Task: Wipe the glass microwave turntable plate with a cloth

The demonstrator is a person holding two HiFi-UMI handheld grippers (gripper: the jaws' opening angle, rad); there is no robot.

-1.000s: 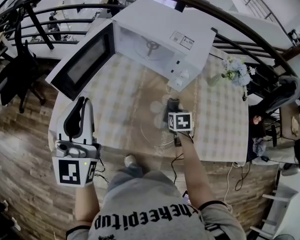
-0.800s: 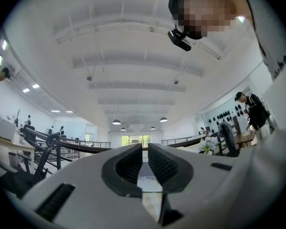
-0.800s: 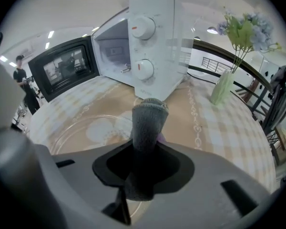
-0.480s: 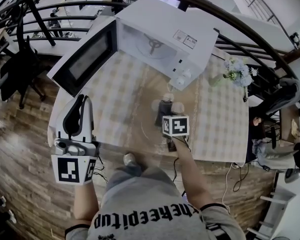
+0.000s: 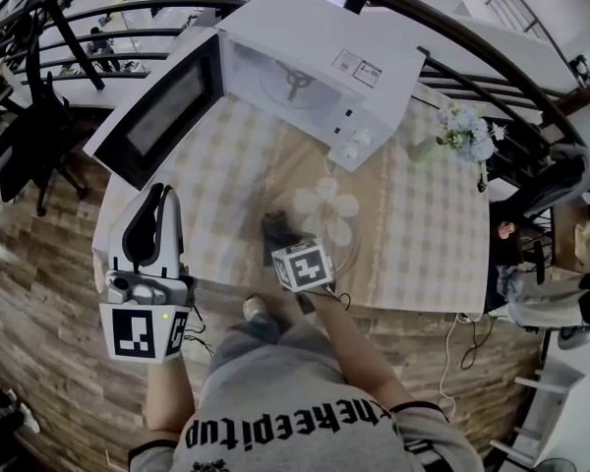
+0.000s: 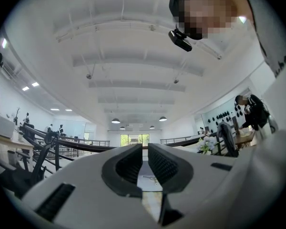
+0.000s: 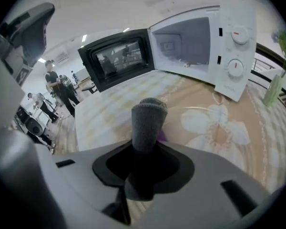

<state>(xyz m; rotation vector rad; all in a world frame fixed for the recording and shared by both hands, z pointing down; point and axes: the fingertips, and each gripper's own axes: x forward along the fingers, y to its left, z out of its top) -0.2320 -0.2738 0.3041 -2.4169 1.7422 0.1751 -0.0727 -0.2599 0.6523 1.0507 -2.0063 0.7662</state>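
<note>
Right claw is gripping the rolled grey cloth, hovering at the left edge of the glass plate; can't tell if it's touching. Plate is lying flat on the surface before the open microwave. Left claw is idling off the surface's left, narrow and empty.

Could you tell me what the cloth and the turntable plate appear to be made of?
The cloth: dark grey knitted or terry-like fabric, matte, with a fine ribbed texture; exact fibre unclear. The turntable plate: apparently clear glass, glossy; the tablecloth shows through it.
</note>
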